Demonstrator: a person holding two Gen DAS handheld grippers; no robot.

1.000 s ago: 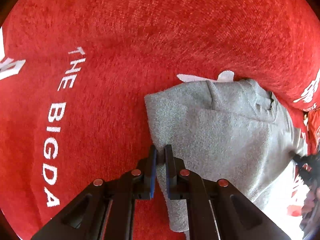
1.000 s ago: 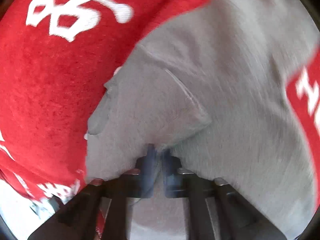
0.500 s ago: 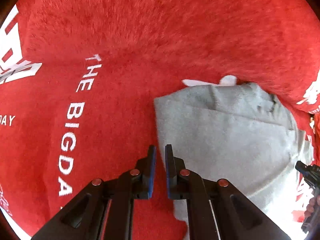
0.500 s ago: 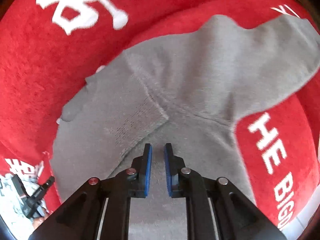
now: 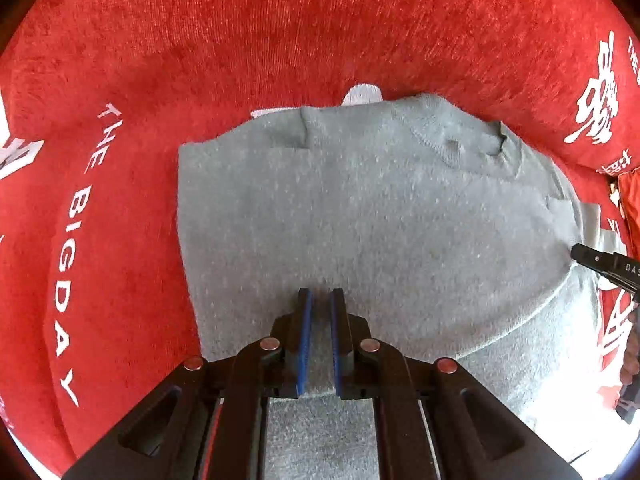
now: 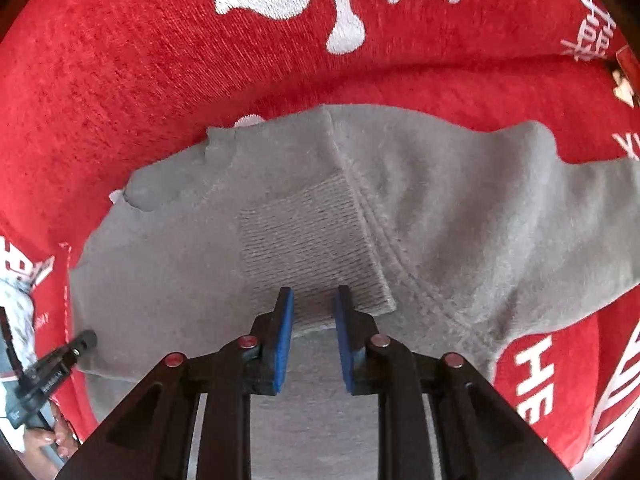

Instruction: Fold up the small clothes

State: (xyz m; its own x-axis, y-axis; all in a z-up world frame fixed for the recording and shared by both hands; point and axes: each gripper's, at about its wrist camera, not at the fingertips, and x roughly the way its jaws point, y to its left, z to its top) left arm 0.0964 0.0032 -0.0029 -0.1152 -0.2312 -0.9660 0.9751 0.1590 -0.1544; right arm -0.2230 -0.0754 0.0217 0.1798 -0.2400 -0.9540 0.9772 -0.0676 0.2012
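A small grey sweater point(image 5: 360, 220) lies flat on a red cloth point(image 5: 280, 40), neckline at the far side. My left gripper point(image 5: 320, 294) hovers over the sweater's lower body, pads nearly together, gripping nothing. In the right wrist view one sleeve is folded inward over the sweater point(image 6: 460, 200), and its ribbed cuff point(image 6: 312, 240) lies just ahead of my right gripper point(image 6: 314, 296). Those jaws are opening and the pads stand apart above the cuff's edge without pressing on it. Each gripper's tip shows in the other's view: the right gripper point(image 5: 578, 251) and the left gripper point(image 6: 86, 339).
The red cloth point(image 6: 120, 80) carries large white lettering and surrounds the sweater on all sides. The other sleeve point(image 6: 580, 208) stretches out to the right. A hand point(image 6: 52, 440) shows at the lower left edge. A red item point(image 5: 630, 200) sits at the far right.
My left gripper let go of the sweater's left edge and moved right, over its body. My right gripper released the sleeve cuff, rolled, and its pads have spread; the cuff now rests on the sweater.
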